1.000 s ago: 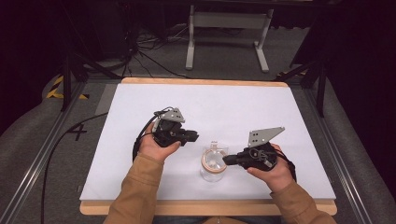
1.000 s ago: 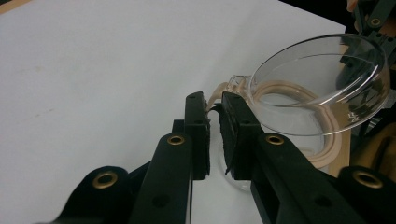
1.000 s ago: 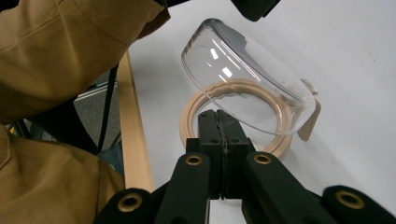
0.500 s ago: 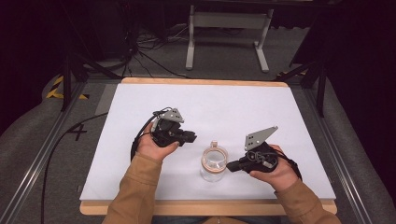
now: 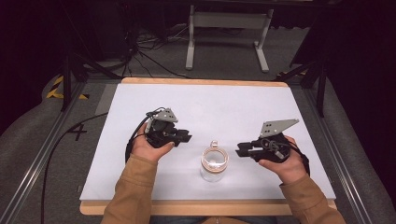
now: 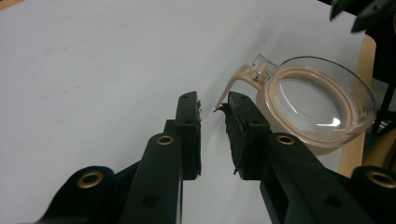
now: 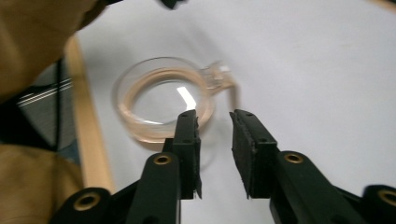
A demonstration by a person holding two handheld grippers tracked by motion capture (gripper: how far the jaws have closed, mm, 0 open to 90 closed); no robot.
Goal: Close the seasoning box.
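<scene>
A small clear glass jar [image 5: 214, 161] with a beige seal ring and a clip-top lid stands upright near the front middle of the white table [image 5: 224, 107]. My left gripper [image 5: 187, 136] is held to its left, apart from it. In the left gripper view the jaws [image 6: 214, 100] stand slightly open with nothing between them, and their tips point at the jar's [image 6: 317, 109] beige clasp. My right gripper [image 5: 239, 150] sits just right of the jar without touching it. It is also slightly open [image 7: 214, 116] and holds nothing, with the jar [image 7: 161, 100] just beyond its left jaw.
The table's wooden front edge [image 5: 210, 207] runs under the person's tan sleeves [image 5: 133, 191]. Beyond the far edge stands a grey metal stand [image 5: 226, 28], with cables [image 5: 144, 51] on the floor. A black cable [image 5: 56, 154] trails off the table's left side.
My right gripper has drawn back to the right, away from the jar it was close against. The left gripper and the jar have barely moved.
</scene>
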